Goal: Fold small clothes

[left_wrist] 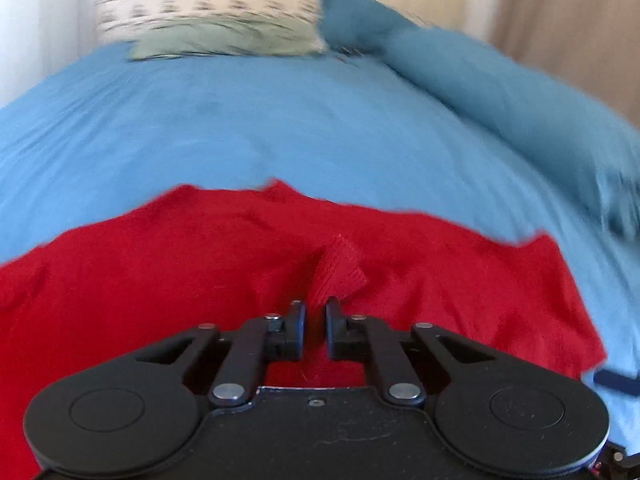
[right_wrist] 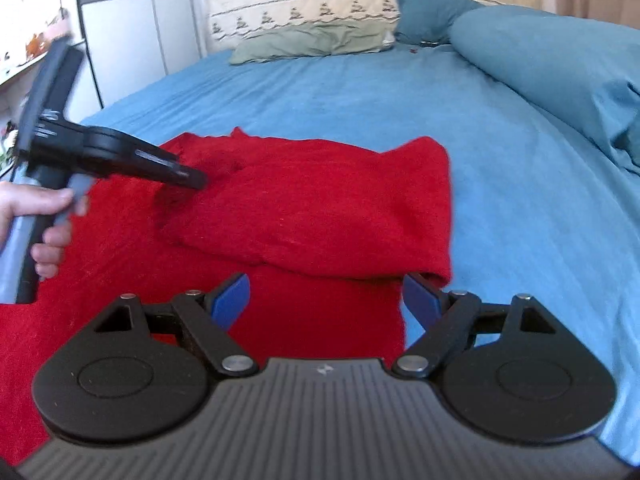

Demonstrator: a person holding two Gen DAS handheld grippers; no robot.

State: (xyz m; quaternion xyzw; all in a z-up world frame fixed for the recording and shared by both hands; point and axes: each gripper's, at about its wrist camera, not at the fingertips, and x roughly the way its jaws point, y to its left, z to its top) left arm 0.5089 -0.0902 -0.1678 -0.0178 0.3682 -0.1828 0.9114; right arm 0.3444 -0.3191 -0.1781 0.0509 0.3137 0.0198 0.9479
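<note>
A red knitted garment lay spread on the near part of the bed, on a blue bedsheet. Its right part had been turned over onto the rest, so a doubled layer with a rounded fold edge ran across the middle, and one corner reached toward the right side of the bed.

The left tool was clenched on a small ribbed tuck of the red knit, which stood up in a little peak between the nearly closed black fingers. From the right wrist view the same tool reached in from the left over the garment, with the person's left hand wrapped round its grey handle.

The right tool hung released just above the near edge of the garment, its blue pads spread wide apart and gripping nothing.

Farther back, a pale green pillow lay against a cream headboard with an embroidered border. A rolled teal duvet ran along the right side of the bed. A white wardrobe stood to the left.
</note>
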